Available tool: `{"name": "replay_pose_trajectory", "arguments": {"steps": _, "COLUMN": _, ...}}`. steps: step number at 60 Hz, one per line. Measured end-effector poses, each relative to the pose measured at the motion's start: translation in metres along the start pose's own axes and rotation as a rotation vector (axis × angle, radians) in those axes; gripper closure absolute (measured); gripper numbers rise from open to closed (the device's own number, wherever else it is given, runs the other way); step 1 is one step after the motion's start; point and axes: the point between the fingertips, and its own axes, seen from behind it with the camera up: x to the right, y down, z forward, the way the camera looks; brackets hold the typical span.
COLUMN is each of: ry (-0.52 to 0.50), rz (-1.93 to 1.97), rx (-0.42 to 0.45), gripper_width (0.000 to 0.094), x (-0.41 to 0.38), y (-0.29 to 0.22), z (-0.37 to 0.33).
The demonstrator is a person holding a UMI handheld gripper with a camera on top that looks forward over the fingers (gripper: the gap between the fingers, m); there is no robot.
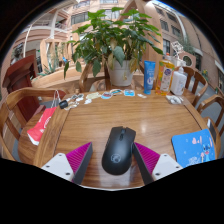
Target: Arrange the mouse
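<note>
Gripper (112, 160) fingers are spread apart, with the magenta pads (74, 158) facing inward on each side. The black mouse (118, 149) rests on the wooden table (100, 118) between the two fingers, its narrow end pointing away from the camera. A gap shows between the mouse and the left pad; on the right side the pad sits close to the mouse body, and contact cannot be confirmed. The mouse is supported by the table surface.

A blue booklet (193, 149) lies flat on the table to the right of the fingers, near the table edge. A red and white item (42, 125) lies at the left edge of the table, well apart from the mouse.

Beyond the mouse, the middle of the table is bare wood. At the far side, a row of small items (100, 96) lies across the table; their type cannot be determined. A potted plant (112, 45) with broad green leaves stands behind this row. To its right stand a blue carton (150, 76) and a bottle (165, 78), close together. Wooden chairs (20, 72) surround the table, and building facades appear in the background.
</note>
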Motion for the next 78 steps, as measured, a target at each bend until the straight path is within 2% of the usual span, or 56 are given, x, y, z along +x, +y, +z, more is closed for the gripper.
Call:
{"name": "replay_pose_trajectory", "arguments": {"steps": 3, "ry": 0.025, "rz": -0.007, "rx": -0.006, "gripper_width": 0.0166, "x": 0.002, "y": -0.003, "z": 0.006}}
{"name": "replay_pose_trajectory", "arguments": {"steps": 10, "ry": 0.063, "rz": -0.003, "rx": -0.002, "gripper_width": 0.0428, "x": 0.006, "y": -0.01, "z": 0.014}}
{"name": "replay_pose_trajectory", "arguments": {"steps": 20, "ry": 0.058, "rz": -0.038, "rx": 0.009, "gripper_width": 0.0559, "x": 0.006, "y": -0.012, "z": 0.014}}
{"name": "replay_pose_trajectory", "arguments": {"steps": 25, "ry": 0.05, "rz": -0.076, "rx": 0.02, "gripper_width": 0.0585, "x": 0.006, "y": -0.013, "z": 0.01}}
{"name": "replay_pose_trajectory", "arguments": {"steps": 31, "ry": -0.017, "rz": -0.074, "rx": 0.056, "gripper_width": 0.0584, "x": -0.004, "y": -0.023, "z": -0.013}}
{"name": "replay_pose_trajectory", "arguments": {"steps": 44, "ry": -0.166, "rz": -0.056, "rx": 0.363, "gripper_width": 0.0584, "x": 0.018, "y": -0.144, "z": -0.158}}
{"name": "replay_pose_trajectory", "arguments": {"steps": 49, "ry": -0.169, "rz": -0.04, "rx": 0.455, "gripper_width": 0.0585, "x": 0.066, "y": -0.173, "z": -0.207}}
{"name": "replay_pose_trajectory", "arguments": {"steps": 52, "ry": -0.141, "rz": -0.04, "rx": 0.471, "gripper_width": 0.0586, "x": 0.096, "y": -0.185, "z": -0.218}}
{"name": "replay_pose_trajectory", "arguments": {"steps": 57, "ry": -0.068, "rz": -0.055, "rx": 0.46, "gripper_width": 0.0589, "x": 0.166, "y": -0.159, "z": -0.215}}
{"name": "replay_pose_trajectory", "arguments": {"steps": 58, "ry": -0.047, "rz": -0.06, "rx": 0.44, "gripper_width": 0.0587, "x": 0.174, "y": -0.163, "z": -0.213}}
{"name": "replay_pose_trajectory", "arguments": {"steps": 62, "ry": 0.012, "rz": -0.072, "rx": 0.35, "gripper_width": 0.0587, "x": 0.215, "y": -0.128, "z": -0.188}}
{"name": "replay_pose_trajectory", "arguments": {"steps": 69, "ry": 0.036, "rz": -0.037, "rx": 0.166, "gripper_width": 0.0587, "x": 0.261, "y": -0.046, "z": -0.141}}
{"name": "replay_pose_trajectory", "arguments": {"steps": 74, "ry": 0.059, "rz": -0.034, "rx": 0.09, "gripper_width": 0.0581, "x": 0.284, "y": 0.002, "z": -0.117}}
{"name": "replay_pose_trajectory", "arguments": {"steps": 78, "ry": 0.068, "rz": -0.02, "rx": 0.047, "gripper_width": 0.0541, "x": 0.29, "y": 0.023, "z": -0.105}}
